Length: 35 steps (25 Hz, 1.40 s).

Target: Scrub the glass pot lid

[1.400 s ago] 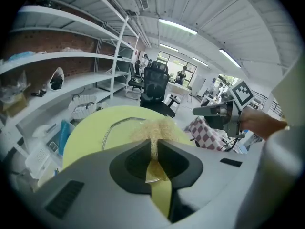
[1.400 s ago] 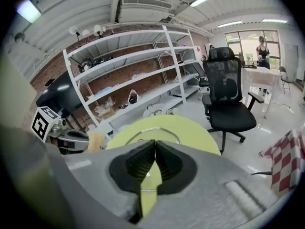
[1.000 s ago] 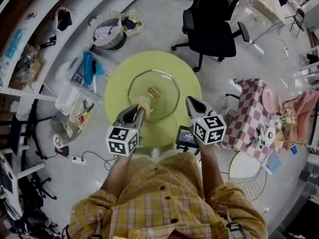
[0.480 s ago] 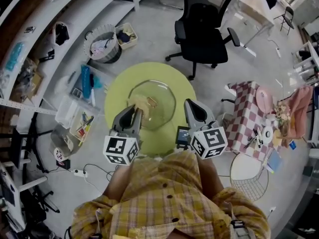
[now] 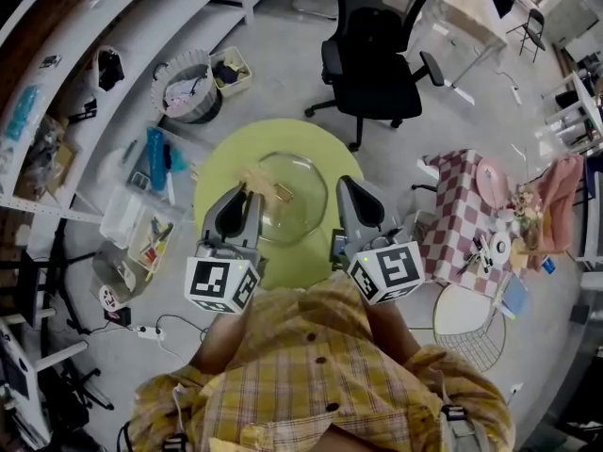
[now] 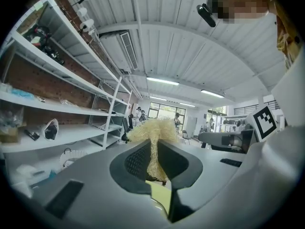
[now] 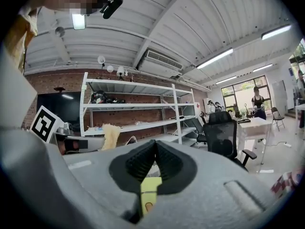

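The left gripper (image 5: 245, 194) is pinching a scrubber (image 5: 262, 183) over the lid's (image 5: 294, 213) far-left rim, while the right gripper (image 5: 347, 188) is hovering with its fingers (image 7: 137, 164) closed on nothing, so the scrubbing is probably needing more passes.

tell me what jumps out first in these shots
A round lime-green table fills the middle of the head view, with a glass lid lying on it. The left gripper is clamped on a straw-coloured scrubber at the lid's left side; the right gripper is shut and empty at its right.
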{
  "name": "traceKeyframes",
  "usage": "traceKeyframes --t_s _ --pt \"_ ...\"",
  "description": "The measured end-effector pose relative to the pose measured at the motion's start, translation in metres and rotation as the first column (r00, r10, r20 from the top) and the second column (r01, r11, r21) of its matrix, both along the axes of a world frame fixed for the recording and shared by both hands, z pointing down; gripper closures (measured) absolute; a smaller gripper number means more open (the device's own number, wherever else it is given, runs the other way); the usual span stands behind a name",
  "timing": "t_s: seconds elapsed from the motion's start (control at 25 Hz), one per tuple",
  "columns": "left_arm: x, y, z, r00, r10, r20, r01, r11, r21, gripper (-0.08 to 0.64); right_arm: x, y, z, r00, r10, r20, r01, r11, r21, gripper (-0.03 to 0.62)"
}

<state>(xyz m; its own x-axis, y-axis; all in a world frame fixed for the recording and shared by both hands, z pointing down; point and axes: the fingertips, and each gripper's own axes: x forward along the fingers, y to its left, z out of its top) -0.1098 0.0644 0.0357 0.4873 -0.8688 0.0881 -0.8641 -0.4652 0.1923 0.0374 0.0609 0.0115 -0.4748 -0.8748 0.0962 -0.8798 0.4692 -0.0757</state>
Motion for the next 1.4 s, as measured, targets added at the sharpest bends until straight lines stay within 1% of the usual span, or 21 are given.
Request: traceKeyframes --t_s 0.28,0.6,0.96,1.08,1.2,1.4 --pt "0.002 0.003 -0.021 1.0 -0.003 0.023 0.001 0.997 0.081 0.514 -0.01 0.006 -0.018 1.0 0.009 0.004 -0.01 0.999 0.054 0.594" --pt "0.007 0.013 -0.03 0.994 -0.04 0.1 0.022 0.985 0.172 0.514 -0.012 0.018 -0.016 1.0 0.006 -0.019 -0.004 0.996 0.094 0.594" --pt "0.004 0.02 -0.024 0.991 -0.068 0.116 0.045 0.982 0.185 0.514 -0.004 0.022 -0.017 1.0 0.028 -0.014 -0.026 0.993 0.115 0.594" --pt "0.004 0.019 -0.024 0.99 -0.073 0.118 0.049 0.98 0.194 0.514 -0.011 0.022 -0.017 0.999 0.019 -0.031 -0.014 0.991 0.137 0.594" --pt "0.007 0.021 -0.019 0.989 -0.067 0.133 0.042 0.982 0.183 0.514 -0.017 0.026 -0.007 1.0 0.002 -0.026 0.001 0.992 0.128 0.594" --pt "0.01 0.023 -0.018 0.988 -0.079 0.136 0.05 0.978 0.202 0.514 -0.017 0.03 -0.003 0.999 -0.001 -0.035 0.006 0.989 0.147 0.594"
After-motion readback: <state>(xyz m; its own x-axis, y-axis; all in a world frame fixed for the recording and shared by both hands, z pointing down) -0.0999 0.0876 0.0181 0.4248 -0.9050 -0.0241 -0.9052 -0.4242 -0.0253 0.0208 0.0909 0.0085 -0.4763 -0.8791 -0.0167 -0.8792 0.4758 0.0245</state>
